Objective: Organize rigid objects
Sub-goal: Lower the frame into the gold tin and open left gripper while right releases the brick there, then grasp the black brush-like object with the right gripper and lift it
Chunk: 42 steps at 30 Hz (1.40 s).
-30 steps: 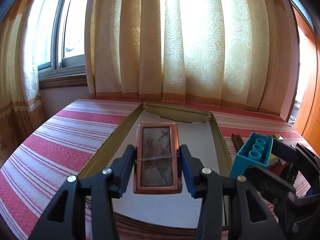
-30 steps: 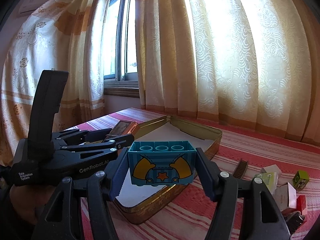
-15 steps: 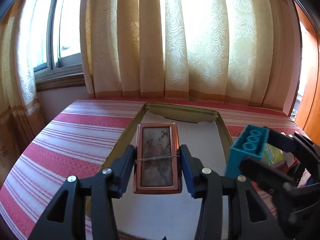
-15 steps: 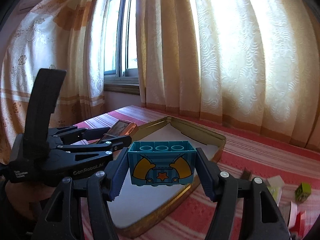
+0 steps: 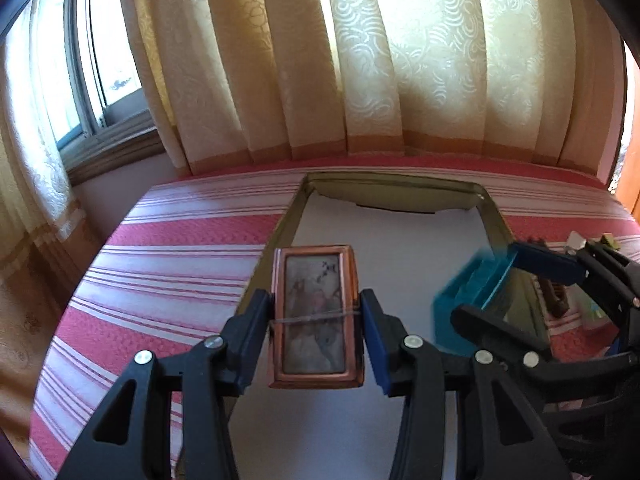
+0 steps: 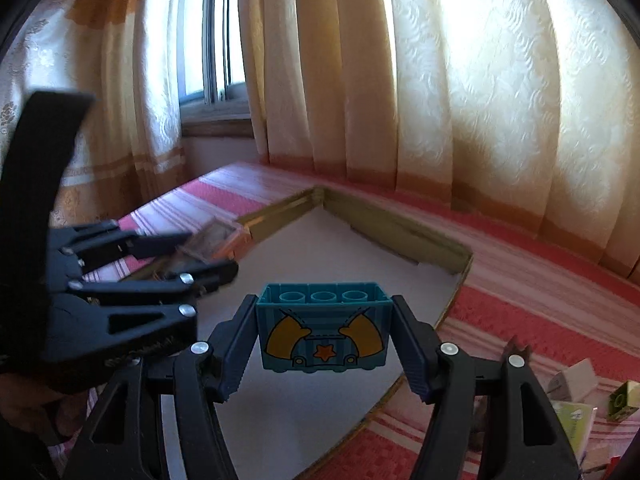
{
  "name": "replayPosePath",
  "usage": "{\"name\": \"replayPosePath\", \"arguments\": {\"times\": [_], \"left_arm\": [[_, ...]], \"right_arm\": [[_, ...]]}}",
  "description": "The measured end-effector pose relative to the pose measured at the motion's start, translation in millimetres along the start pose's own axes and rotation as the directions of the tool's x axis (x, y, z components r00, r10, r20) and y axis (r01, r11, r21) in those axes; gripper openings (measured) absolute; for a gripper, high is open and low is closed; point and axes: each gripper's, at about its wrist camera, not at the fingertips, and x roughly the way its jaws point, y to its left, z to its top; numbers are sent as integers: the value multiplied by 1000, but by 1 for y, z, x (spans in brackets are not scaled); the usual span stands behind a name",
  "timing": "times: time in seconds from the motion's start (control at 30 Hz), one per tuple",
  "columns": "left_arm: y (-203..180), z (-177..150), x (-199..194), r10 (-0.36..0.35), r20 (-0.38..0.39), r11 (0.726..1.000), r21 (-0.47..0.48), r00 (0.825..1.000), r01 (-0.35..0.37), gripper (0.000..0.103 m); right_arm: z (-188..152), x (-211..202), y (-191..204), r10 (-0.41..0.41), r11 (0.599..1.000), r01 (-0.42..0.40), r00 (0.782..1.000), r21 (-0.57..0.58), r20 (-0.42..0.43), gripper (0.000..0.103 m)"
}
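Left wrist view: my left tongs (image 5: 318, 322) clench a small copper-framed picture (image 5: 315, 316) by its long sides, a thin band crossing its face at the pads. Those jaws have just been easing wider, yet the pads still press on the frame. It hangs over the left edge of a shallow gold tin tray (image 5: 490, 216) lined with white paper, lying on a red-and-white striped cloth (image 5: 180, 264). At right, blurred, my right tongs (image 5: 484, 288) carry a teal toy brick (image 5: 466, 300) above the tray. Right wrist view: my right tongs (image 6: 324, 340) grasp the teal toy brick (image 6: 324, 332) at its two ends, studs up, a star printed in front; these jaws too have just opened a little, pads still on the brick. It hovers over the tray (image 6: 404, 232). Small boxes (image 6: 574, 382) lie on the cloth at right.
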Motion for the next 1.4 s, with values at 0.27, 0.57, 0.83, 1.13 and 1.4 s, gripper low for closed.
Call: {"name": "replayPosePath", "arguments": {"times": [0.27, 0.57, 0.83, 1.13, 1.4], "left_arm": [[-4, -12, -46, 11, 130, 999, -39, 991, -6, 98], [-70, -47, -97, -128, 242, 992, 10, 962, 130, 103], [-125, -53, -90, -218, 187, 976, 59, 958, 211, 103], [-138, -54, -86, -227, 162, 973, 80, 960, 217, 103], [-147, -54, -87, -253, 151, 965, 105, 956, 239, 103]], "right_arm": [[-16, -37, -18, -47, 997, 45, 998, 55, 35, 83], [-73, -152, -49, -161, 983, 148, 978, 105, 131, 83], [-122, -182, -99, -328, 916, 311, 944, 253, 27, 83], [-132, -153, -118, -253, 912, 266, 964, 313, -82, 51], [-134, -163, -119, -206, 920, 203, 978, 334, -28, 34]]}}
